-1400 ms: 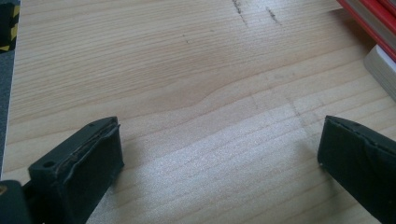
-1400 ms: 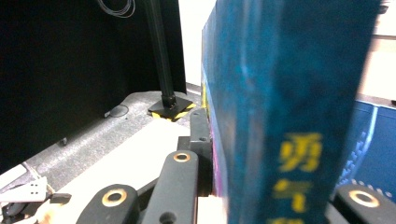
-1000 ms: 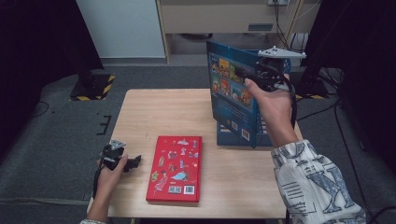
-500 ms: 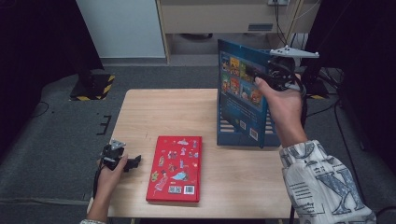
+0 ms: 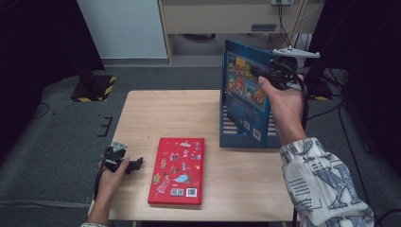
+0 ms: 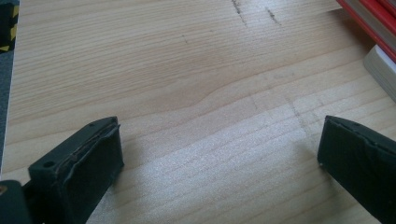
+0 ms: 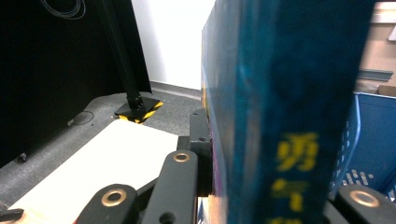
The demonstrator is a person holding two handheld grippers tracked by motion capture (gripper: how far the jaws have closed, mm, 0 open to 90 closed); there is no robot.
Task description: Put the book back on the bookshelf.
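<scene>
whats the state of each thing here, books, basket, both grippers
blue book: upright, held over the basket
red book: flat on the table, cover up, closed
blue basket: on the table, under the blue book
right gripper: shut on the blue book
left gripper: open, jaws wide, over bare table

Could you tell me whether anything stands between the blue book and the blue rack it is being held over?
Nothing visible does. The right gripper holds the blue book upright at the blue rack; the red book lies flat well to the side.
</scene>
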